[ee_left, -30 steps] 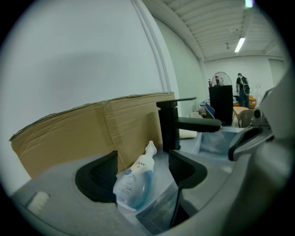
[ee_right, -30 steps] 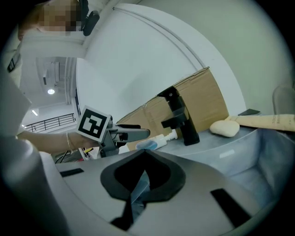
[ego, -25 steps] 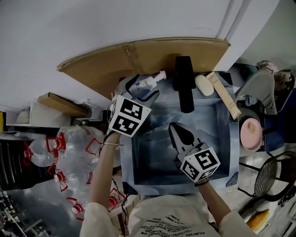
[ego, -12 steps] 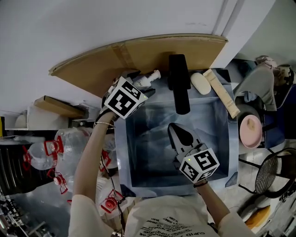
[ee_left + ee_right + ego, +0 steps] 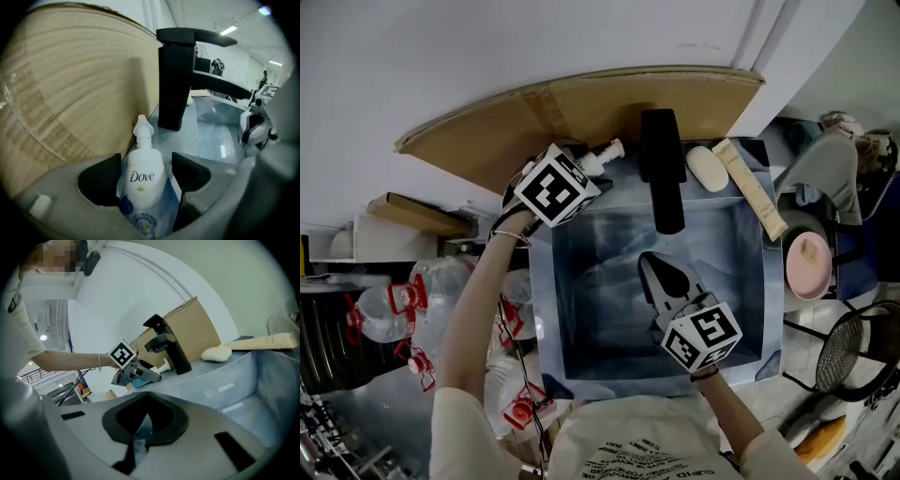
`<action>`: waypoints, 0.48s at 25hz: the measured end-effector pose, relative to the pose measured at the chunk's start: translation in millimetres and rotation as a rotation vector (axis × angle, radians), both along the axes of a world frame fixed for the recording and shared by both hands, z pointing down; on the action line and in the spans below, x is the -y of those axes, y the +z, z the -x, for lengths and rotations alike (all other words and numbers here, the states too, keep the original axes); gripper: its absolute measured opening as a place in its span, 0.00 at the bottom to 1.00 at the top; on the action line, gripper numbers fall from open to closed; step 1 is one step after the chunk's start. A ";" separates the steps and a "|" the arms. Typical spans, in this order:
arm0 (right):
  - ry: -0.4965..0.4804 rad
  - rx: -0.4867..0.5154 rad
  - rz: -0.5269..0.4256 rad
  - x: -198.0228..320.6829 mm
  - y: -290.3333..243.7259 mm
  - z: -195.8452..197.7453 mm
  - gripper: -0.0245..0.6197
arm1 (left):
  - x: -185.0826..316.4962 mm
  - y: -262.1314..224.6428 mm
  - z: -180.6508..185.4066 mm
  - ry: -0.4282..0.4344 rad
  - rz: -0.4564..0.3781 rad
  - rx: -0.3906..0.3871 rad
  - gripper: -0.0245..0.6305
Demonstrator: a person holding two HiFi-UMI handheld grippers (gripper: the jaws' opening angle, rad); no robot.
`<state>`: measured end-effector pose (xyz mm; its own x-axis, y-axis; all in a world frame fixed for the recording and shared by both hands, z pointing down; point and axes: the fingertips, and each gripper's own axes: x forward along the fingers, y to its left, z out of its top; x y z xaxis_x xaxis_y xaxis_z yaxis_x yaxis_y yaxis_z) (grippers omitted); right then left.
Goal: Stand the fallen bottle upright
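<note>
A white Dove pump bottle (image 5: 140,178) sits between the jaws of my left gripper (image 5: 144,174), which is shut on its body. In the head view the bottle (image 5: 602,155) is at the sink's back left corner, with the left gripper (image 5: 592,171) against the cardboard. Seen from the right gripper view, the bottle (image 5: 161,366) lies close to horizontal, pump pointing toward the black faucet (image 5: 168,345). My right gripper (image 5: 656,264) hangs over the basin with its jaws shut and nothing in them; its tips (image 5: 140,427) meet.
The black faucet (image 5: 664,169) stands at the back of the steel sink (image 5: 769,281). A soap bar (image 5: 708,169) and a wooden stick (image 5: 753,190) lie on the back right ledge. A cardboard sheet (image 5: 581,108) leans behind. Plastic bottles (image 5: 394,309) pile at the left; a pink bowl (image 5: 809,262) sits right.
My left gripper has carried the bottle back and left, from over the basin's edge to the corner by the cardboard. The right gripper has barely moved.
</note>
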<state>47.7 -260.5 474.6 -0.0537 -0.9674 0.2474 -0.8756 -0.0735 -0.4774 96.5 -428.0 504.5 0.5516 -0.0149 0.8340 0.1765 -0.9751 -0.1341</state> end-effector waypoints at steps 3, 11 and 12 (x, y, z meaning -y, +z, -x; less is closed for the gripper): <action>0.000 0.004 0.001 0.5 0.5 0.4 0.05 | 0.1 1.4 0.1 0.000 0.014 0.018 0.55; -0.003 0.002 -0.001 -0.1 -0.5 3.4 0.05 | -4.9 2.9 -0.1 0.018 0.022 0.054 0.46; -0.002 0.001 -0.002 -0.3 -1.2 3.4 0.05 | -5.0 2.8 0.1 0.015 0.019 0.054 0.46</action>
